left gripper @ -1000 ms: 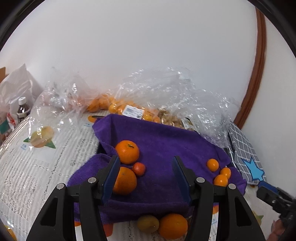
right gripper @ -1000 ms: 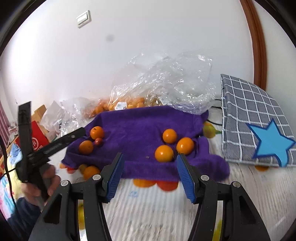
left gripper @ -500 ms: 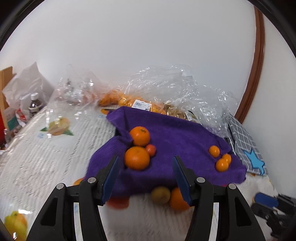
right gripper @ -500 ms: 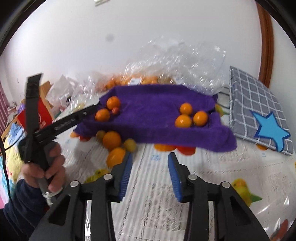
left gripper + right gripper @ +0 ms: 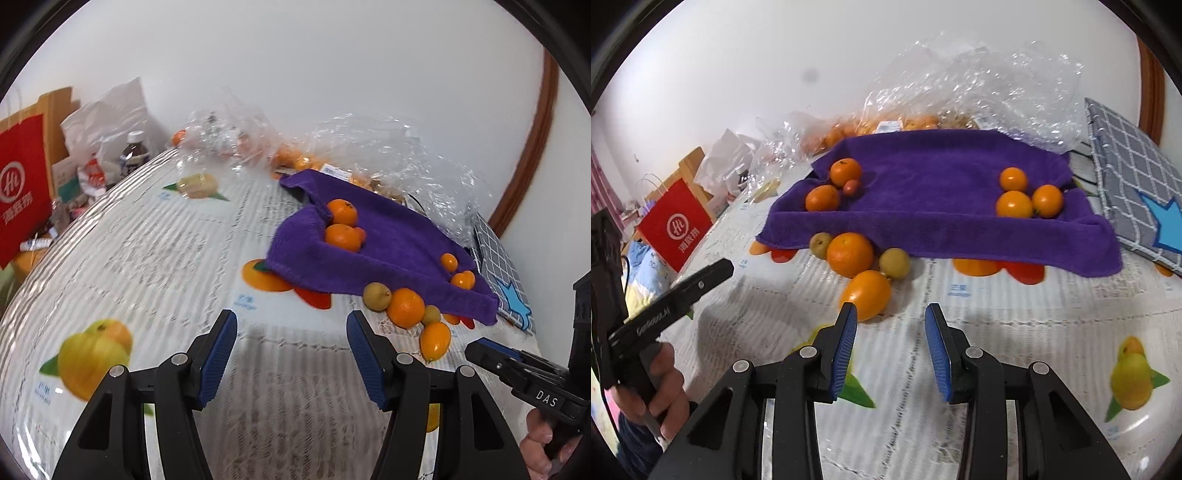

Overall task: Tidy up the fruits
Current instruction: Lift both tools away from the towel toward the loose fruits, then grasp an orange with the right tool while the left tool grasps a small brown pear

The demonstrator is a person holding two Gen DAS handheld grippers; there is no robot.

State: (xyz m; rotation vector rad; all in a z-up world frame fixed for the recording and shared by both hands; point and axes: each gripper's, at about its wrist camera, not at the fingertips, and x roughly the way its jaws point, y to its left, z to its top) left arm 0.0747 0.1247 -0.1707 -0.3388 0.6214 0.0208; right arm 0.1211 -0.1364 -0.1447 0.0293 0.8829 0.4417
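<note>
Gaping halfway, left gripper [image 5: 291,354] over tablecloth [image 5: 147,258], nothing btwn pads, touching nothing. L wrist view: purple towel [image 5: 388,254] at 1 o'clock, well apart; loose fruit cluster w/ big orange [image 5: 405,307] + oval kumquat [image 5: 436,341] at 2 o'clock, near R pad.

R wrist view: right gripper [image 5: 891,349] jaws narrow but apart, empty, above cloth. Oval kumquat [image 5: 866,293] at 11 o'clock, just beside L pad tip, contact unclear. Big orange [image 5: 850,254] farther at 11. Towel [image 5: 942,218] at 12, oranges on it both ends.
</note>
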